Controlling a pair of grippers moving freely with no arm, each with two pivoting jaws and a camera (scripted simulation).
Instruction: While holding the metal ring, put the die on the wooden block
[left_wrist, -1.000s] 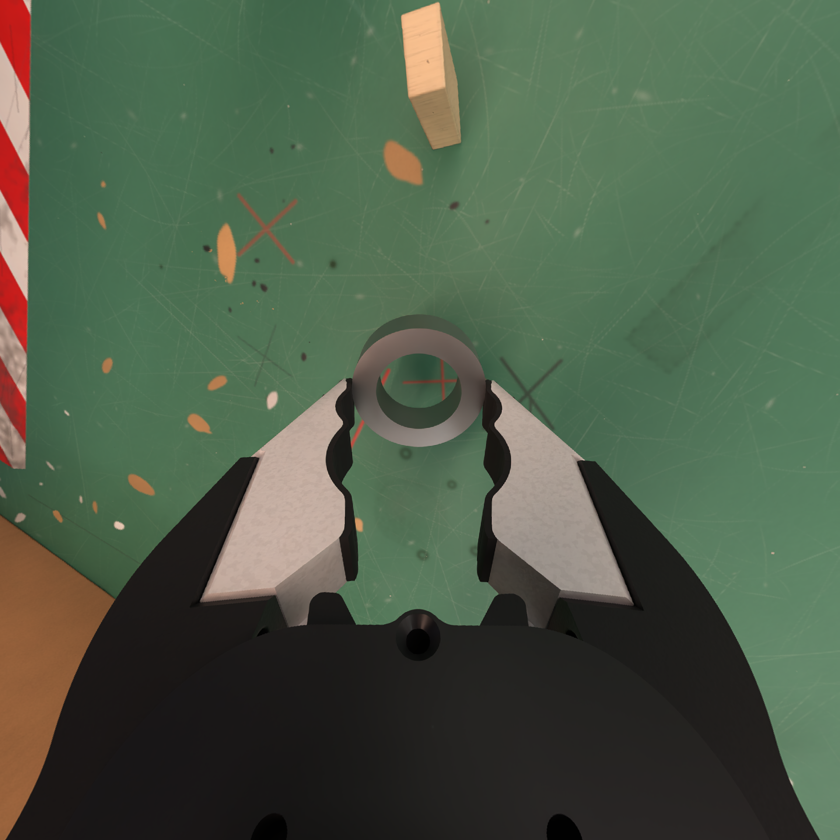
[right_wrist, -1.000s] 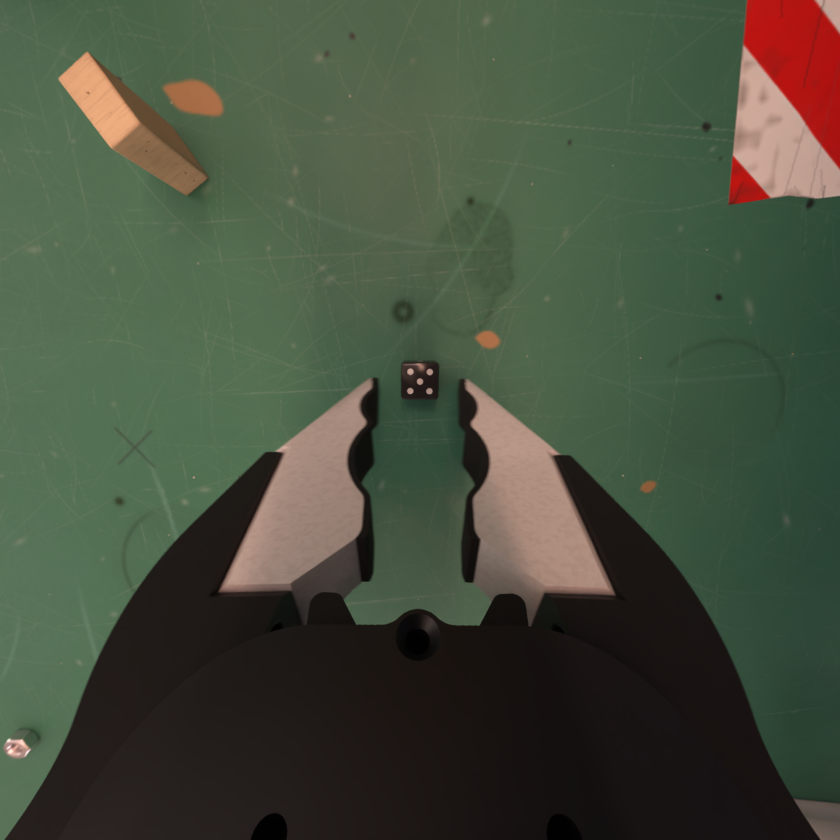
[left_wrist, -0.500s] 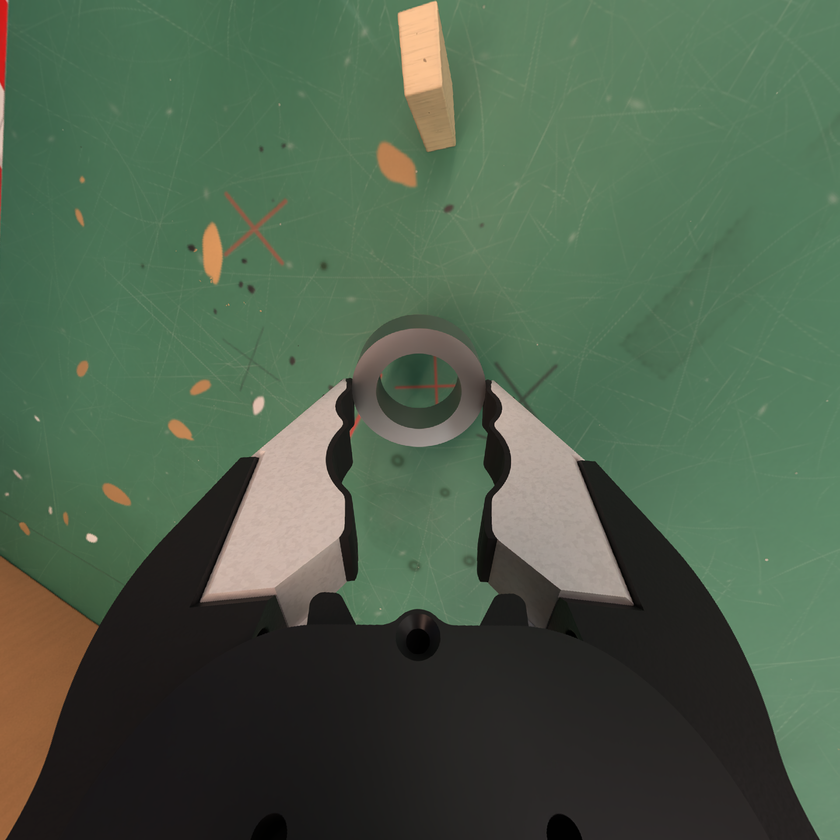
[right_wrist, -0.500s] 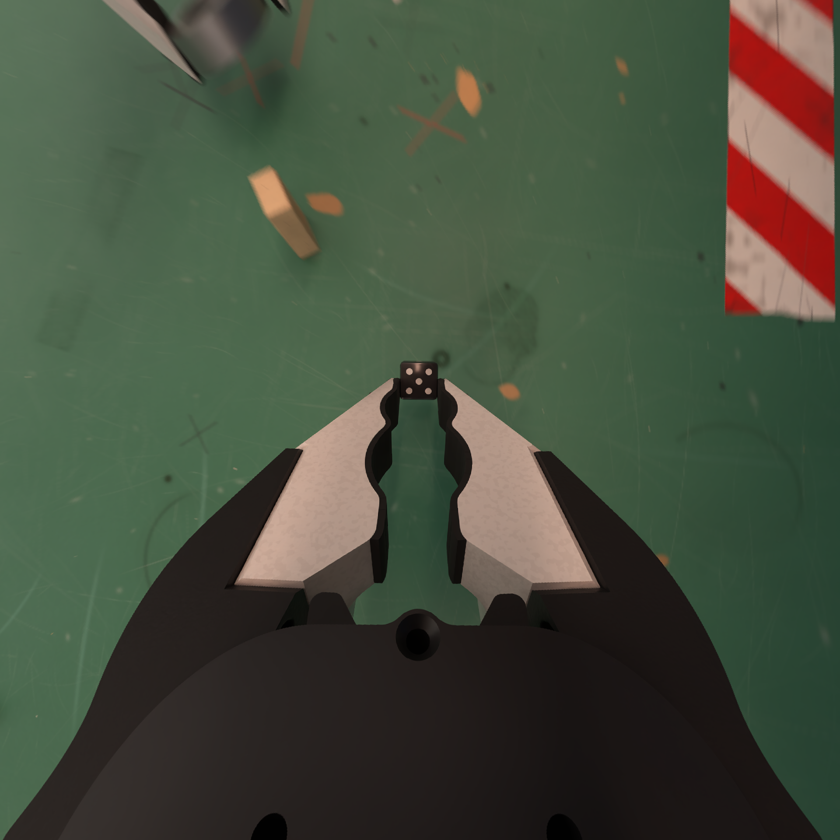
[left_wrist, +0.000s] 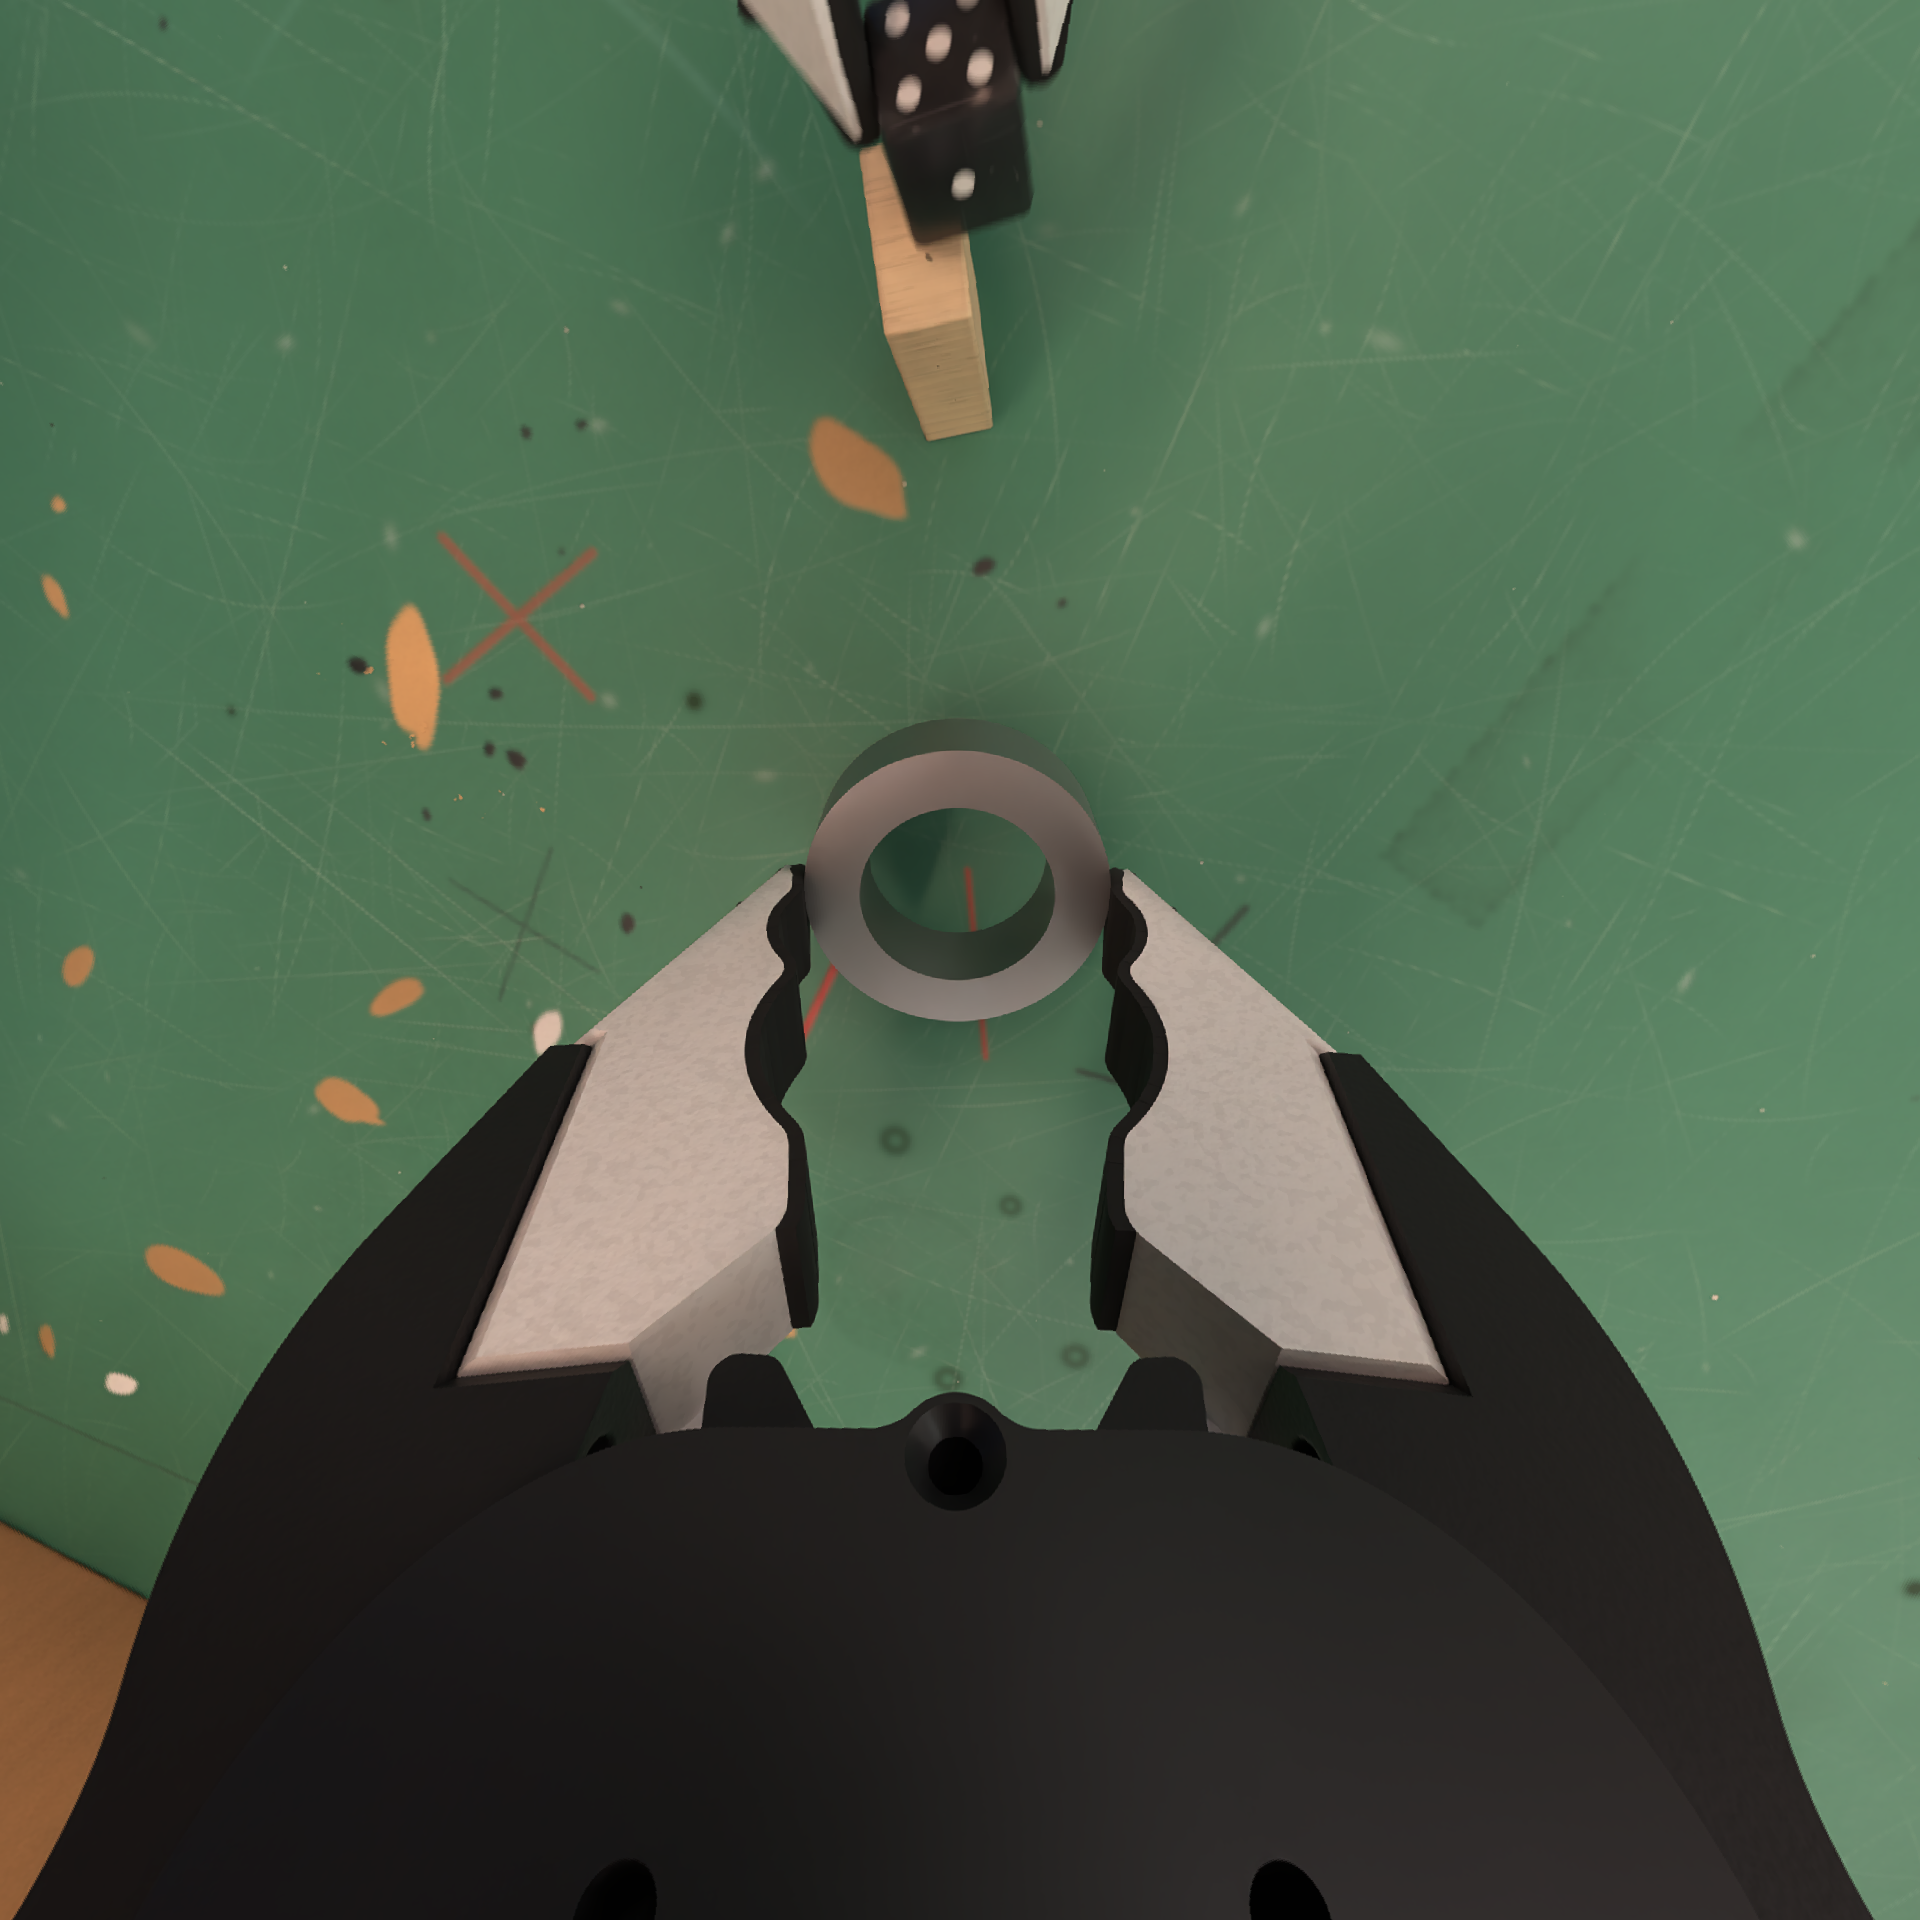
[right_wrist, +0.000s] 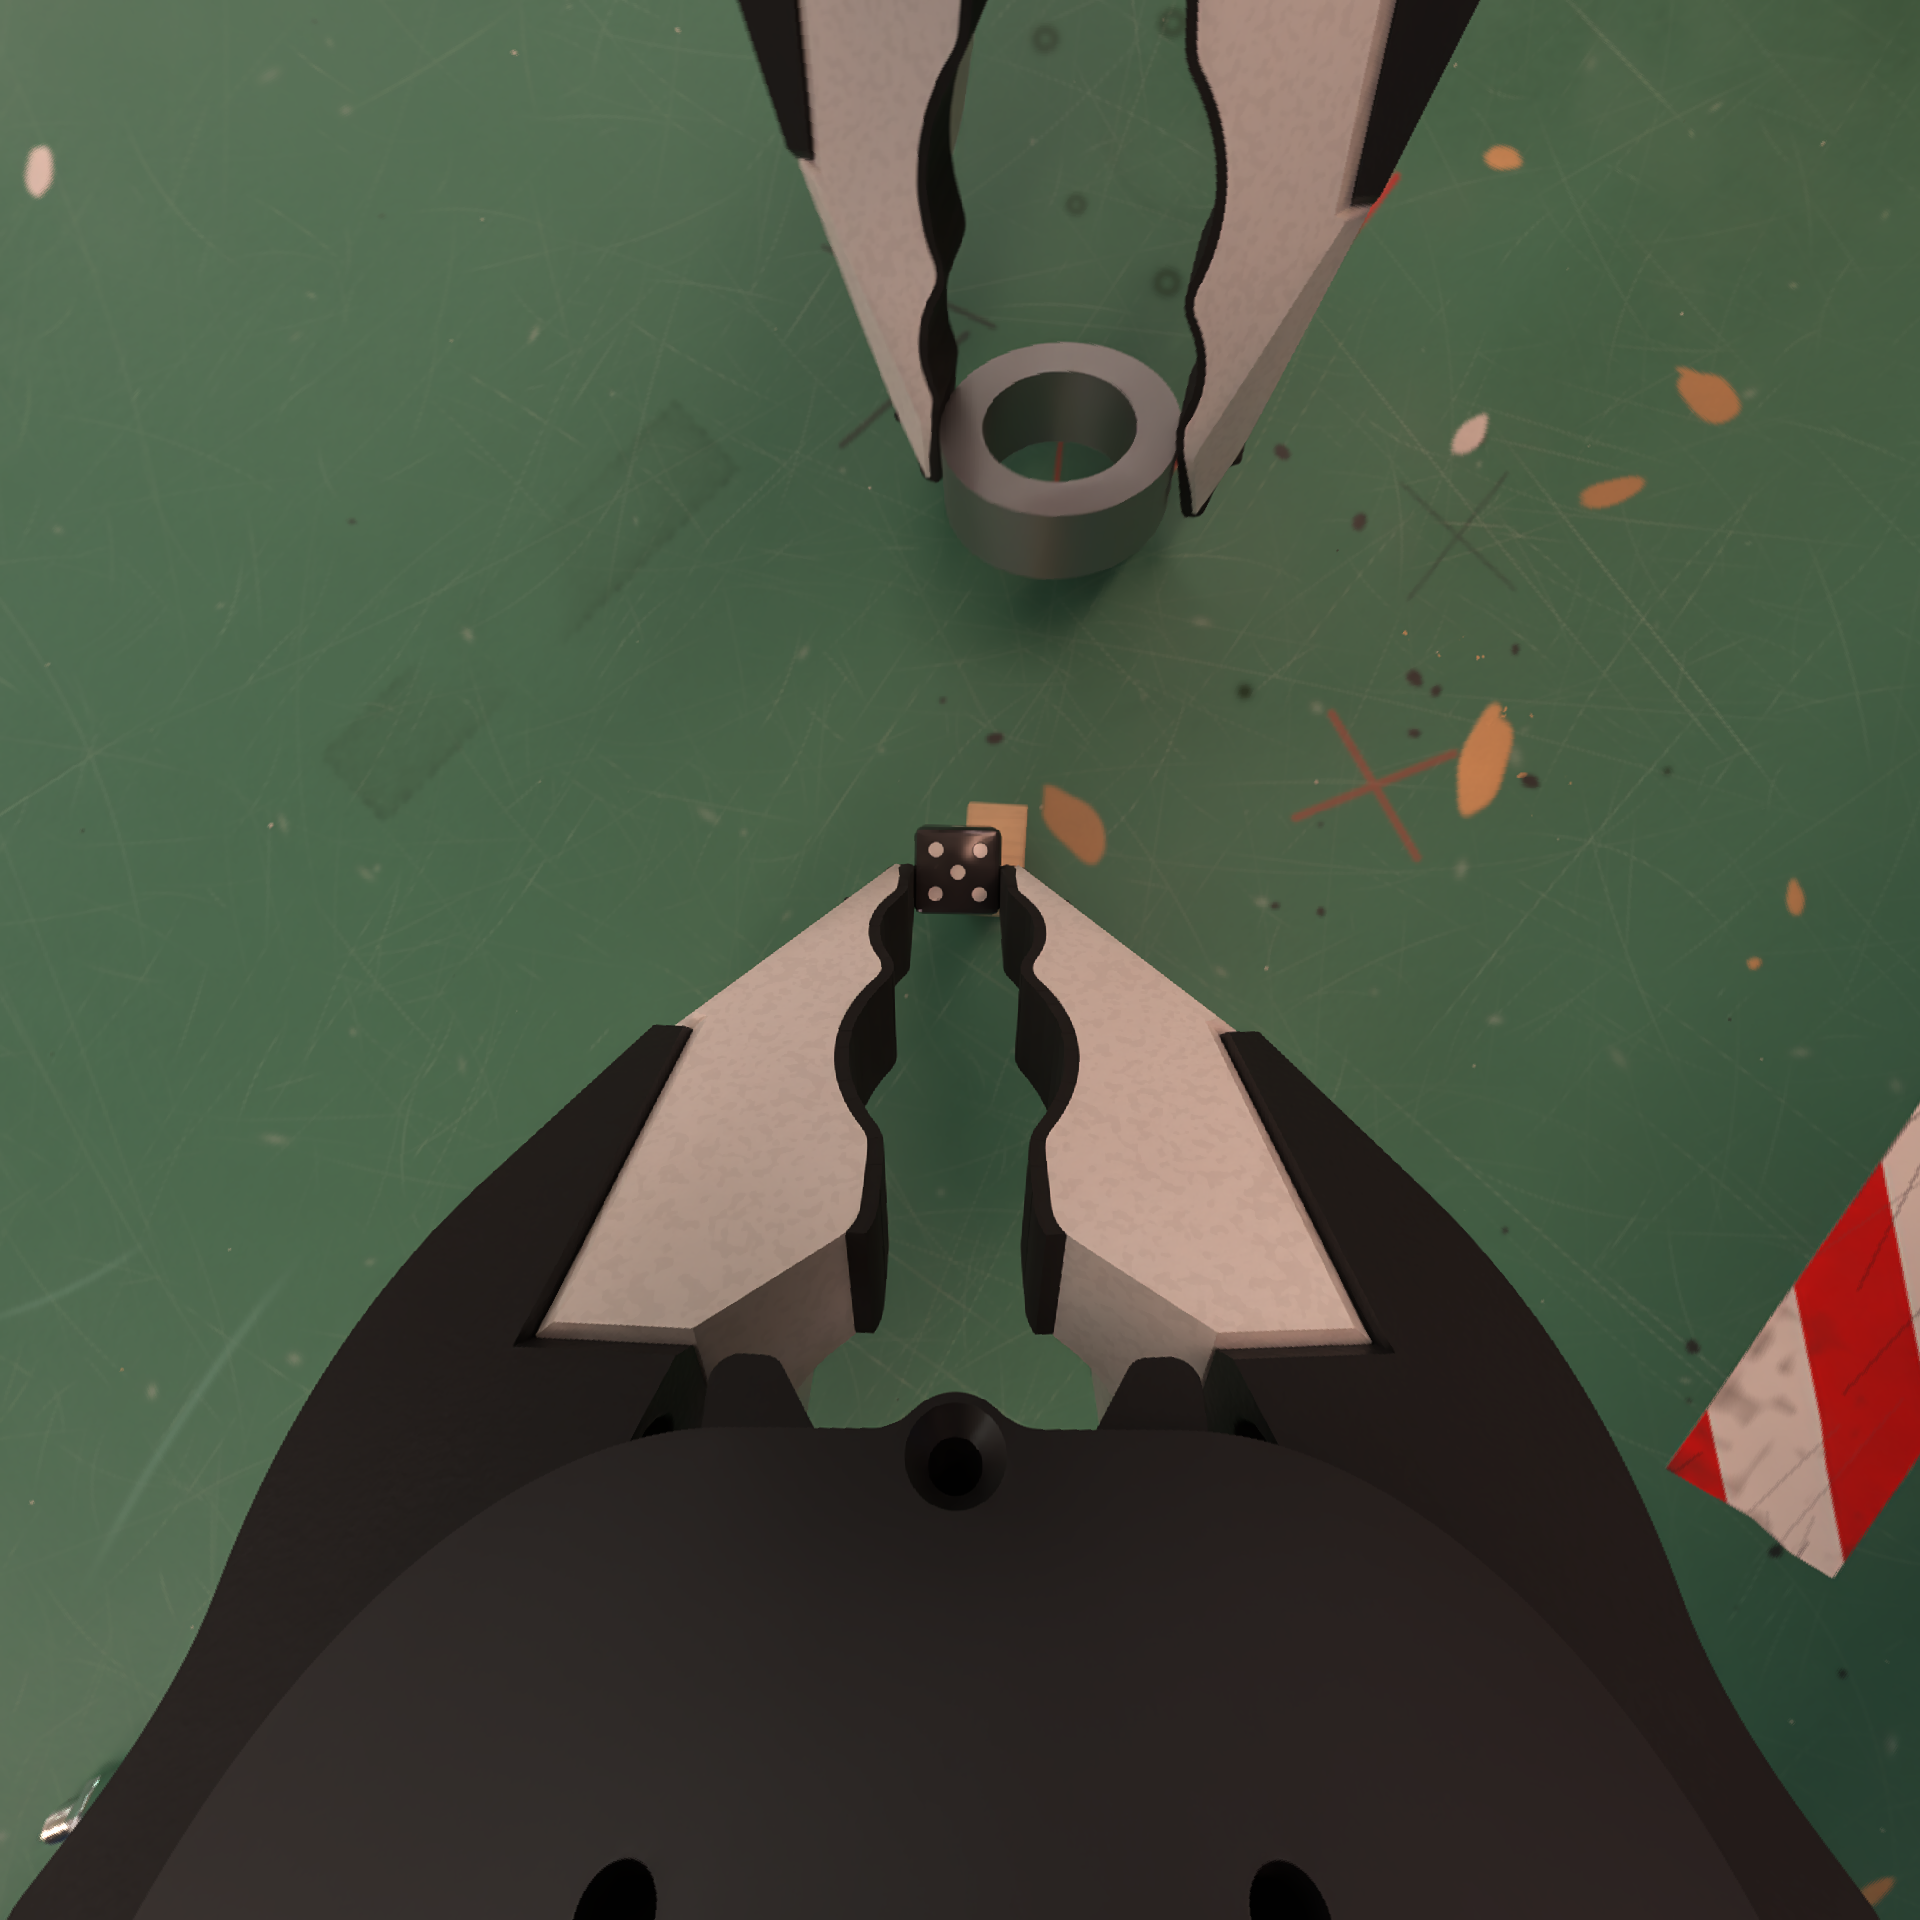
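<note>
My left gripper (left_wrist: 954, 894) is shut on the grey metal ring (left_wrist: 954, 914) and holds it above the green mat. It also shows in the right wrist view (right_wrist: 1060, 478) with the ring (right_wrist: 1060, 488). My right gripper (right_wrist: 957, 878) is shut on the black die (right_wrist: 957, 871) with white pips. In the left wrist view the die (left_wrist: 951, 114) hangs at the top edge, right over the far end of the pale wooden block (left_wrist: 932, 332). Whether the die touches the block I cannot tell. In the right wrist view only a corner of the block (right_wrist: 1000, 826) shows behind the die.
The green mat (left_wrist: 1455, 623) bears scratches, orange flecks and drawn crosses. A red and white striped strip (right_wrist: 1829, 1382) lies at the right in the right wrist view. A small metal nut (right_wrist: 68, 1818) lies at the lower left. A brown surface (left_wrist: 52, 1662) borders the mat.
My right gripper has carried the die from the open mat to over the wooden block, close to the left gripper. The left gripper has kept the ring and shifted only slightly.
</note>
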